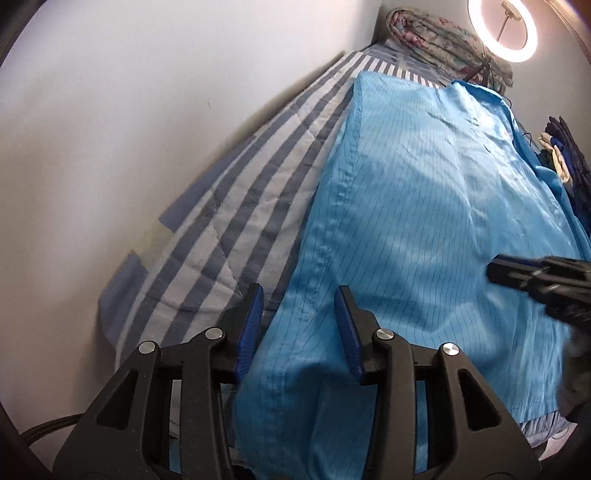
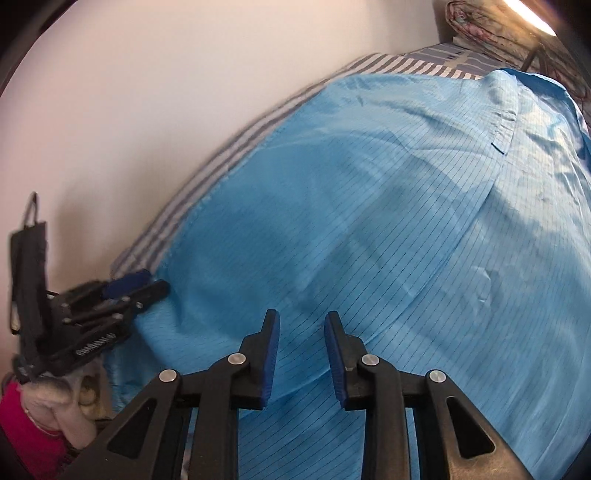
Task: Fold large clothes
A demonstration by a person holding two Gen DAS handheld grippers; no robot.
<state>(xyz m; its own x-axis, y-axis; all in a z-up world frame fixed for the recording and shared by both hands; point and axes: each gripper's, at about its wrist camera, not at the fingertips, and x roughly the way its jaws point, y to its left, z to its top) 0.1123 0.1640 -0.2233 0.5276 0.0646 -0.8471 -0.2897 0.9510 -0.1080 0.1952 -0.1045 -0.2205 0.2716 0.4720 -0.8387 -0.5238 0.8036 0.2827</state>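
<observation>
Blue garment (image 1: 424,206) covers striped bedding (image 1: 229,206); ring light (image 1: 502,29) beyond.

Sky-blue pinstriped garment (image 1: 424,206), blue-white striped sheet (image 1: 236,206), black tools w/ blue pads (image 1: 251,325)

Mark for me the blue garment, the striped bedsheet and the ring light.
blue garment (image 1: 424,206): left wrist view, middle of its flat panel.
striped bedsheet (image 1: 221,221): left wrist view, bare stripes beside the garment.
ring light (image 1: 532,40): left wrist view, glowing ring's right side.
</observation>
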